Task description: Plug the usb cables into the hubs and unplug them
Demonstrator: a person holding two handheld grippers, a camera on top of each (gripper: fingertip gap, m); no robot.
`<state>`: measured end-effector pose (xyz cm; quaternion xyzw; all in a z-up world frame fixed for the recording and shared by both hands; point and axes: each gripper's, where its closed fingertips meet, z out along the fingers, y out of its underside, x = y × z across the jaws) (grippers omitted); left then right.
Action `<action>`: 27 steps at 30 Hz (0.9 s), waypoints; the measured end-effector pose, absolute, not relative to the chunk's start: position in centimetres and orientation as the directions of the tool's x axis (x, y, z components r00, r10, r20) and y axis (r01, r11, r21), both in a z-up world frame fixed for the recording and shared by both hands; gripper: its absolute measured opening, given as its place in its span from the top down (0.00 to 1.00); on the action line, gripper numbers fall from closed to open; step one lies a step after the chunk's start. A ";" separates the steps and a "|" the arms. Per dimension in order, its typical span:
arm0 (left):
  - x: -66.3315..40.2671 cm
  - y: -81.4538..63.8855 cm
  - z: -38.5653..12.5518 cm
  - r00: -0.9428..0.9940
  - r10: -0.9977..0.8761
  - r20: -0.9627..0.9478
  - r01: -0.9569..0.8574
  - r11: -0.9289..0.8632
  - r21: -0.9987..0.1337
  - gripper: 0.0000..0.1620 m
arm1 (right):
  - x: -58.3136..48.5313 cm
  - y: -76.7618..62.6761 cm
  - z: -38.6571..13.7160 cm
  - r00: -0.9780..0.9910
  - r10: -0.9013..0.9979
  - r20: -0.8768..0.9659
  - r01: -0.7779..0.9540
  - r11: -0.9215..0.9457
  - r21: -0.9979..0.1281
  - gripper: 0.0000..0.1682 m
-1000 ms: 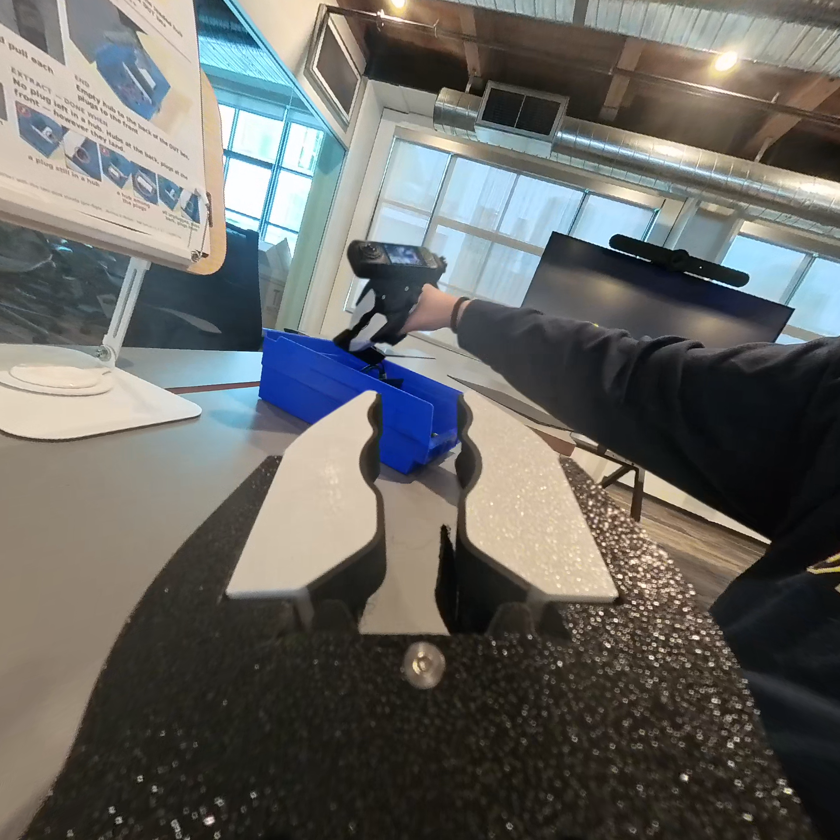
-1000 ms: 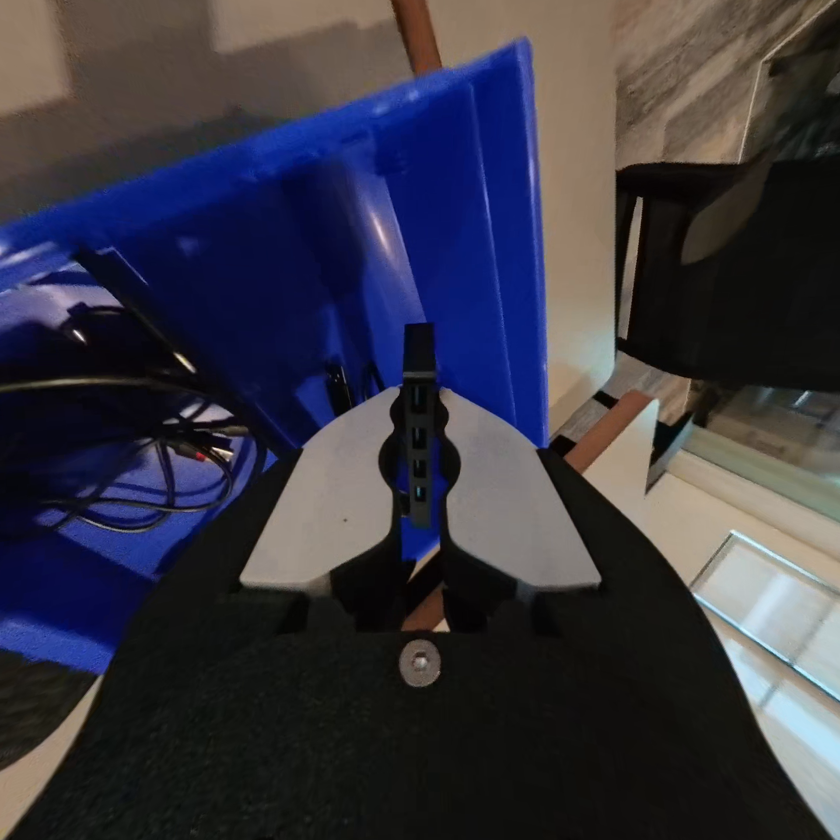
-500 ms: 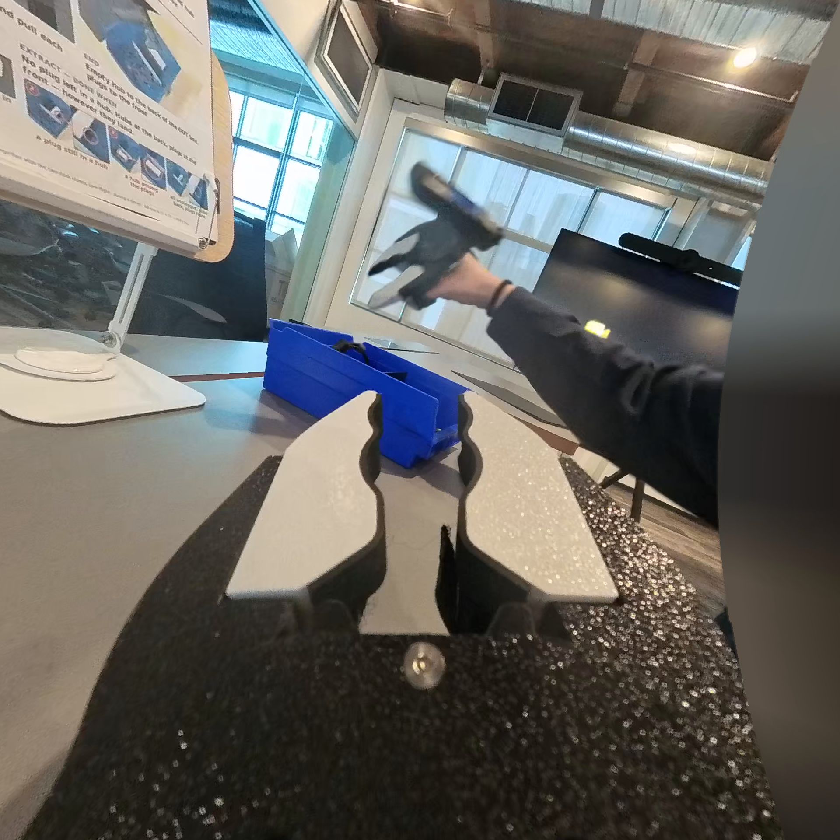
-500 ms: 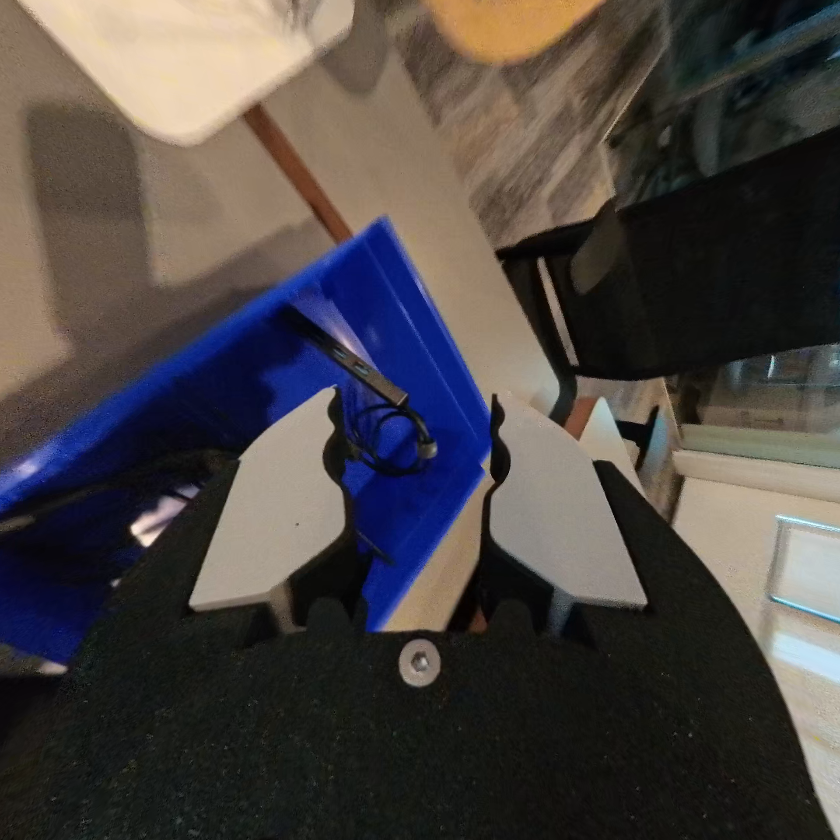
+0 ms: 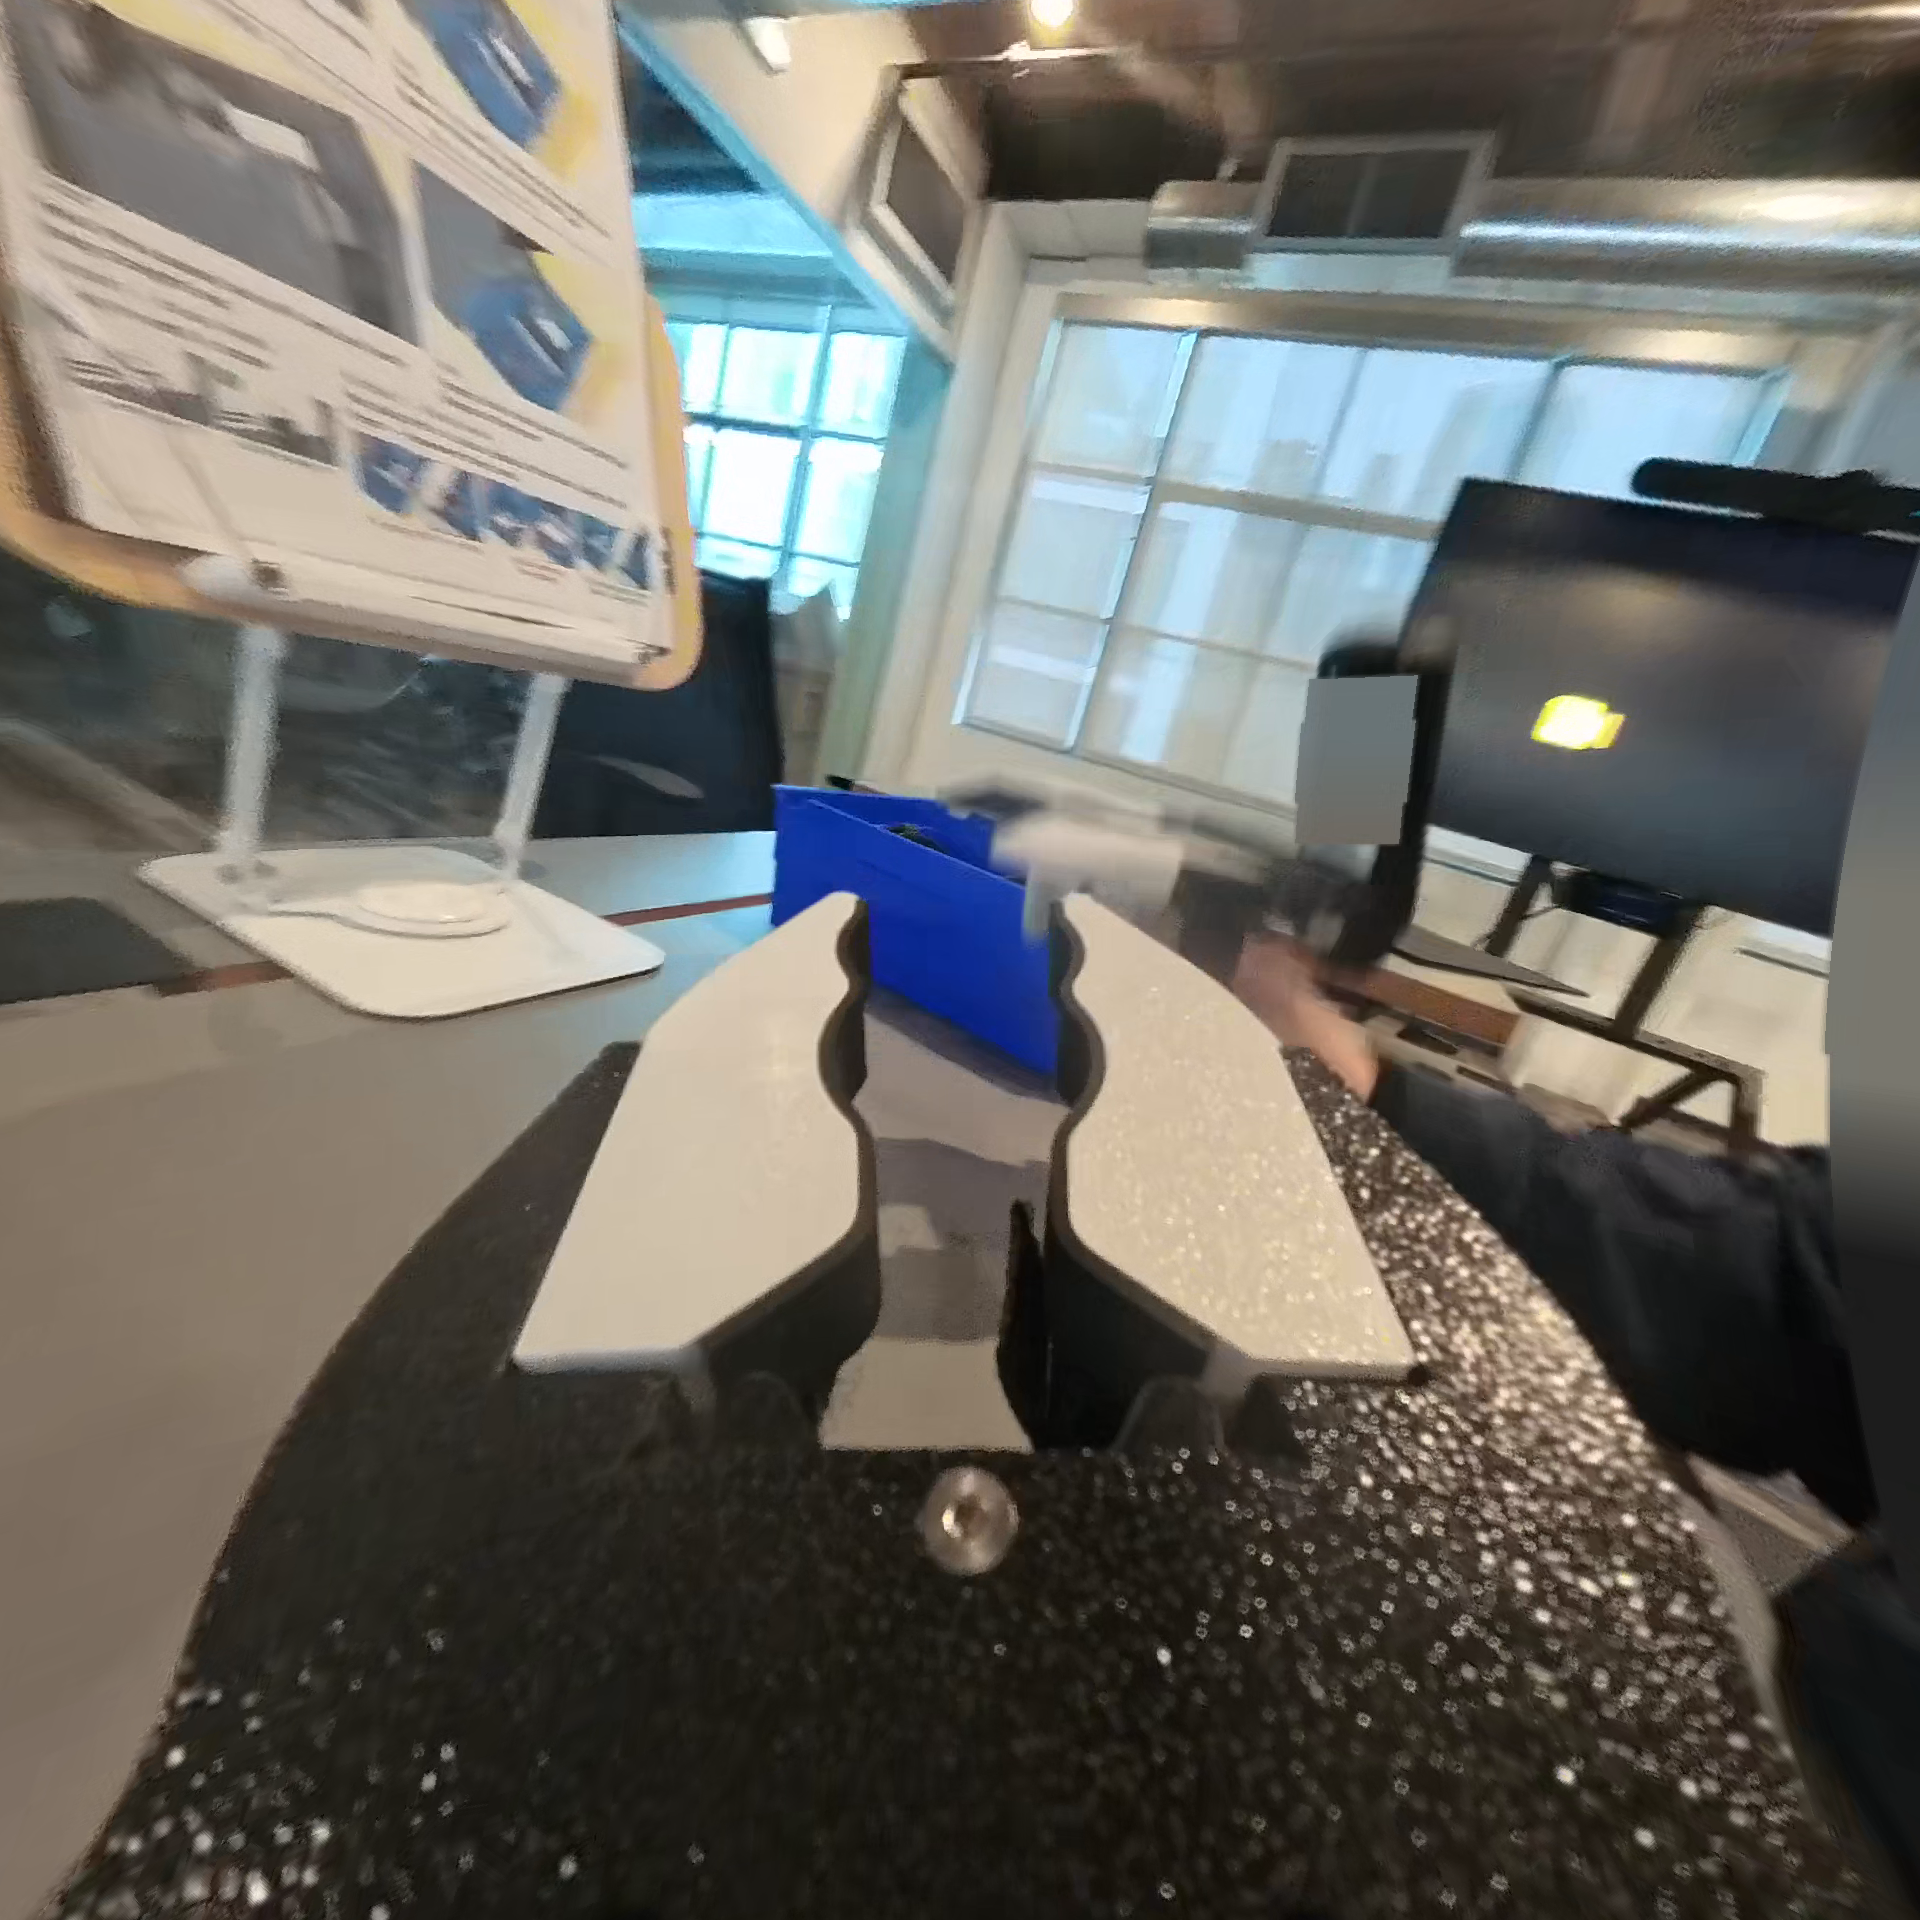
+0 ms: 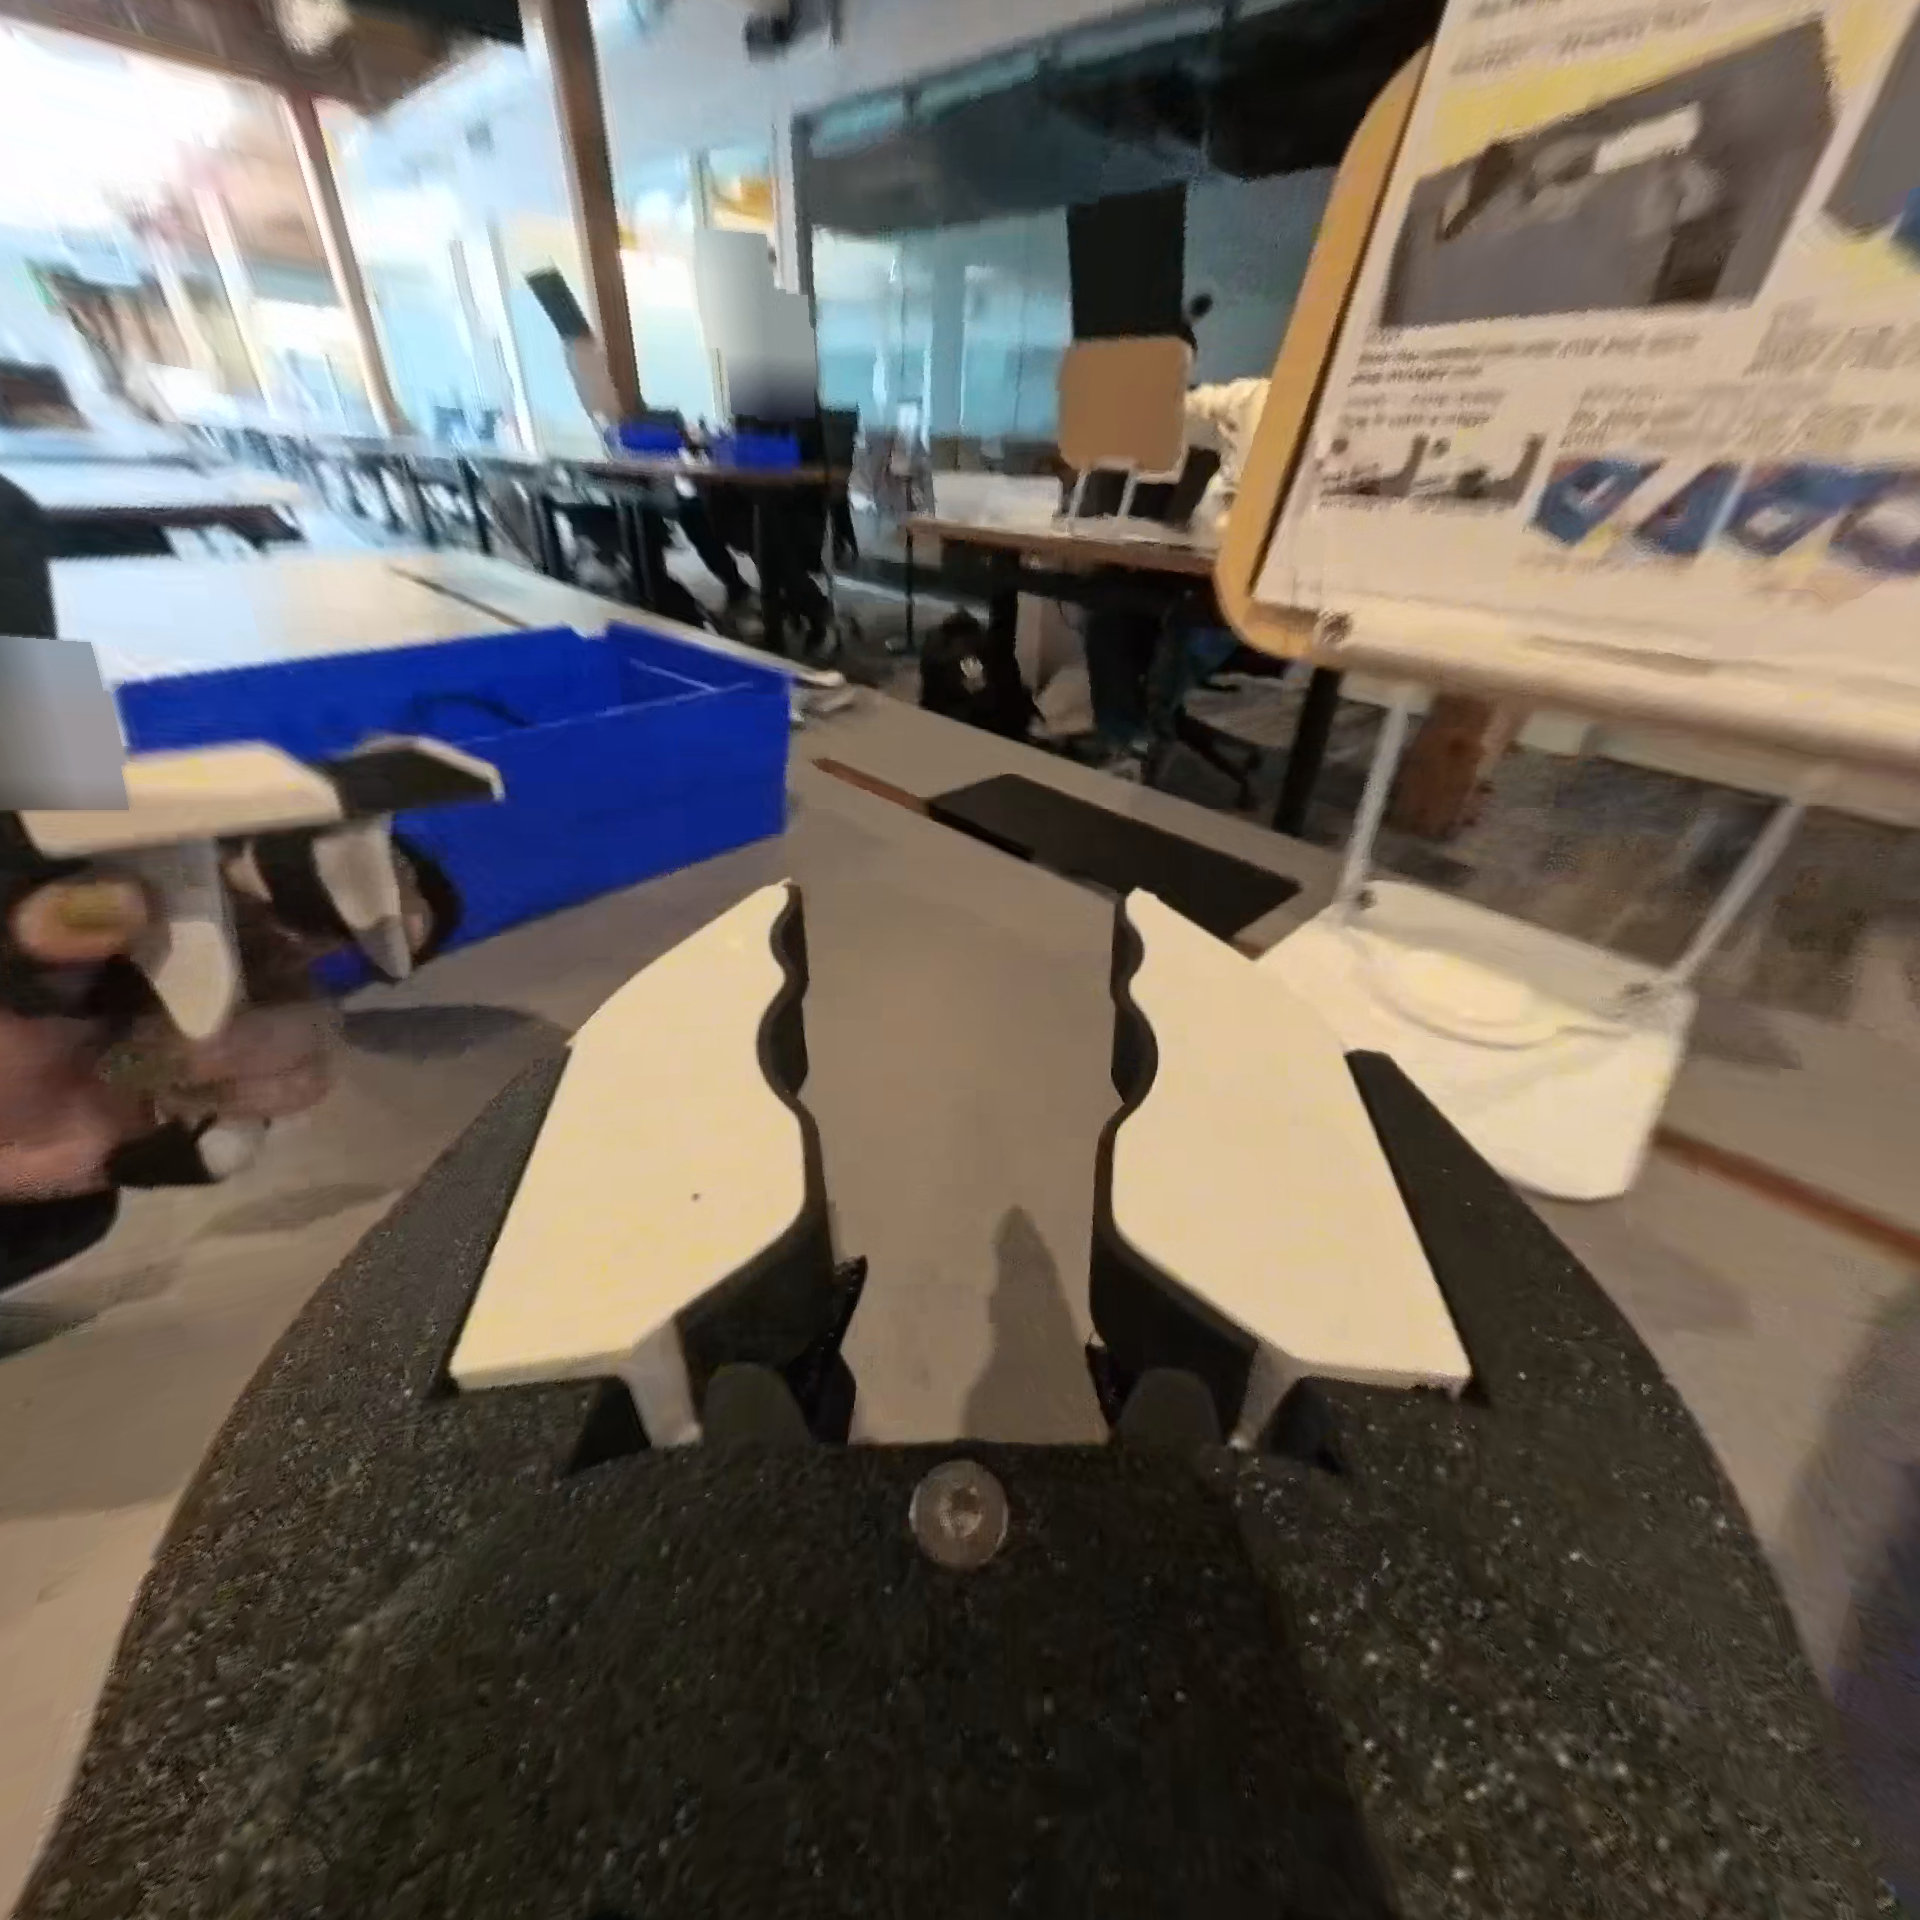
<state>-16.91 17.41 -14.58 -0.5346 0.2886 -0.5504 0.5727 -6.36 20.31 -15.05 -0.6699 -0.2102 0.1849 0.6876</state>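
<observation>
Showing cables inside blue bin

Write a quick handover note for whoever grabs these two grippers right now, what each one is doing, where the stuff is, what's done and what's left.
Left gripper: open, empty, low over the grey table.
Right gripper: open, empty, also over the table, clear of the bin.
Blue bin: on the table ahead of both grippers; a dark cable loop shows inside it. Hubs and plugs cannot be made out in these blurred views.
Done: cannot tell from here.
Left: look into the bin for anything unplugged or still plugged before going on.
</observation>
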 end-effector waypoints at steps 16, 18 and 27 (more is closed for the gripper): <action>-47.0 26.0 -21.3 0.985 -0.139 0.097 -0.026 -0.689 -0.724 0.61 | -8.6 19.3 -19.5 0.818 0.569 0.078 0.009 0.123 -0.992 0.70; -48.0 26.8 -22.9 0.994 -0.098 0.051 -0.041 -0.753 -0.657 0.61 | -8.5 19.2 -19.4 0.815 0.575 0.068 -0.004 0.123 -0.992 0.70; -49.9 26.8 -28.2 0.980 -0.043 -0.196 -0.113 -0.927 -0.358 0.46 | -9.1 18.8 -19.3 0.794 0.602 0.083 0.000 0.136 -0.991 0.72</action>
